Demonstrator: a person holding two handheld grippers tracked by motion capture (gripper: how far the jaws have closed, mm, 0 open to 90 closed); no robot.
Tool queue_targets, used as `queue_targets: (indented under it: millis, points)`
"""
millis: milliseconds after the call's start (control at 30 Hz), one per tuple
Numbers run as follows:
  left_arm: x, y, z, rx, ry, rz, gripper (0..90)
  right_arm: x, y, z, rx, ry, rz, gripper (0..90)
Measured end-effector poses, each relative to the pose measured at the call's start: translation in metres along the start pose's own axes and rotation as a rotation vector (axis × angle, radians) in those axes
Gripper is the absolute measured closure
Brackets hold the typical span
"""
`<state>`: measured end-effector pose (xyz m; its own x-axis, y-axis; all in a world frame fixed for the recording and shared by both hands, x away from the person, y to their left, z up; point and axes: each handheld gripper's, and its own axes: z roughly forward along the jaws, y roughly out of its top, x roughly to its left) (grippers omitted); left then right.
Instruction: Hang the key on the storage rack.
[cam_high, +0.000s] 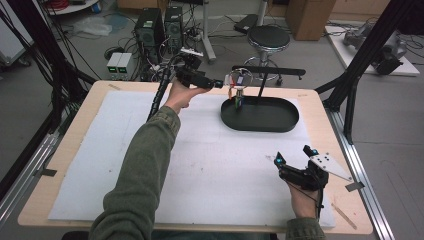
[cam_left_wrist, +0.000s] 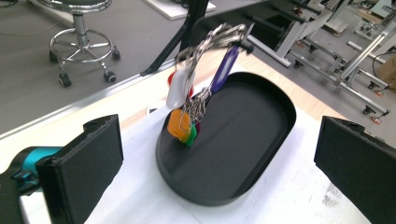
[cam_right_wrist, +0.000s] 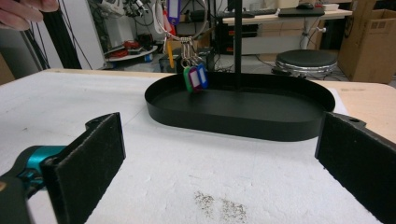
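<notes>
While key bunch (cam_left_wrist: 191, 105) hangs over tray (cam_left_wrist: 261, 154) rim, jaws apart.

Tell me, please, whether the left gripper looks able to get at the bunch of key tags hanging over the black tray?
Probably yes: the left gripper is open beside the key tags, nothing between them.

— What hangs there at the far side of the surface?

— A bunch of keys (cam_left_wrist: 189, 109): metal rings looped over the tip of a black stand arm (cam_left_wrist: 246, 44), with coloured plastic tags dangling from them, orange, green, white, red and a long blue one.

— And under it?

— A black oval tray (cam_left_wrist: 261, 140) with a low rim, lying flat on the white mat, right of centre and far. The lowest tags hang just above its left end.
</notes>
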<state>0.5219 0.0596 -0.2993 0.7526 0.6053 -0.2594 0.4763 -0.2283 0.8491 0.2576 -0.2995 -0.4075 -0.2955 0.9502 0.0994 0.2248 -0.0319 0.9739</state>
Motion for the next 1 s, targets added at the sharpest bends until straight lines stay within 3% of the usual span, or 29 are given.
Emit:
queue_targets:
  millis: [500,633,1000]
  points:
    - [0.004,-0.023,-0.020,0.022,0.014,0.013,1.6,0.001,0.000,0.000,-0.001,0.003,0.000,0.6]
    - [0.002,-0.032,-0.026,0.017,-0.009,0.010,1.6,0.001,0.000,0.000,0.000,0.003,0.003,0.6]
    - [-0.004,-0.050,-0.044,0.042,0.012,0.056,1.6,0.003,0.000,0.001,0.006,0.009,0.003,0.5]
